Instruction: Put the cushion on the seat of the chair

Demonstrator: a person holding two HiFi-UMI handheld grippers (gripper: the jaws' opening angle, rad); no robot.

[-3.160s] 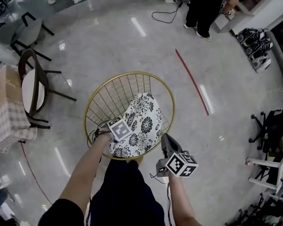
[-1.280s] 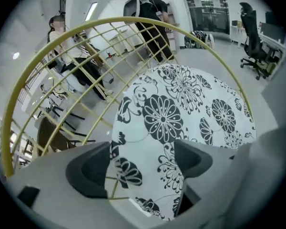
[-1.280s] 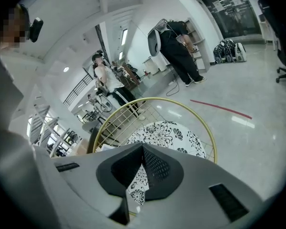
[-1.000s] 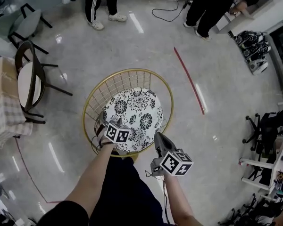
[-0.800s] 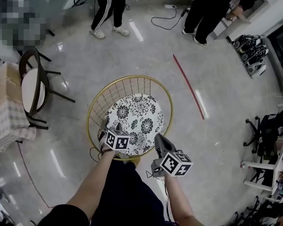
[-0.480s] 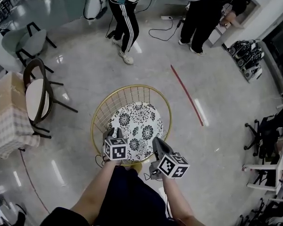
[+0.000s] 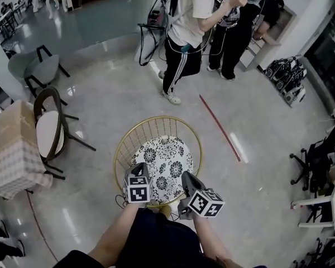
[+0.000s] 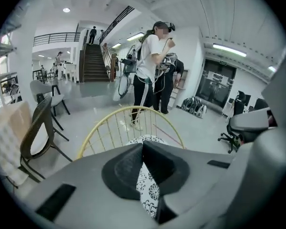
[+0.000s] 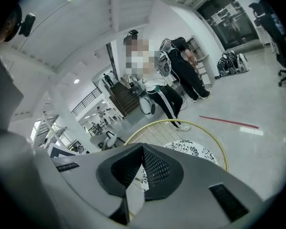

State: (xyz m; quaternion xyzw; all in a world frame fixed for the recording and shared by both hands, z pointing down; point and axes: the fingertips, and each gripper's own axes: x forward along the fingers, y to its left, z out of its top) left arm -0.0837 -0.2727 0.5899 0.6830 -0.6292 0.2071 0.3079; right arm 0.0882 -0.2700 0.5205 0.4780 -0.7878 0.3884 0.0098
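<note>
The left gripper (image 7: pixel 138 171) is clenched, its jaws having just closed. The pads meet at the tips with nothing caught between them. The right gripper (image 7: pixel 188 180) is pressed shut in the same way and holds nothing.

Both are held side by side over the near edge of the chair (image 7: pixel 156 119), a round, gold wire-framed one. They point forward and down at it, and neither touches the cushion (image 7: pixel 167 162).

The cushion is white with a black flower print. It lies flat on the seat inside the ring of gold wire and fills most of it. In the left gripper view part of its pattern shows in the gap below the closed jaw tips. In the right gripper view it sits beyond the jaws, under the curve of the chair's rim.

Around the chair is pale, glossy floor (image 7: pixel 100 110). A red strip (image 7: pixel 219 127) lies on it to the right, well apart from the chair. Behind the chair a person in a white top (image 7: pixel 184 32) and dark striped trousers stands close by. A second person (image 7: pixel 237 24) in dark clothes stands just beyond.

Off to the left stands a dark wooden chair (image 7: pixel 47 132) with a pale seat. Next to it something is covered in a checked cloth (image 7: pixel 14 155). A grey chair (image 7: pixel 36 67) stands farther back. A black office chair (image 7: pixel 318 161) is at the right edge. The left gripper view takes in a staircase (image 8: pixel 93 63) at the back of the hall.
</note>
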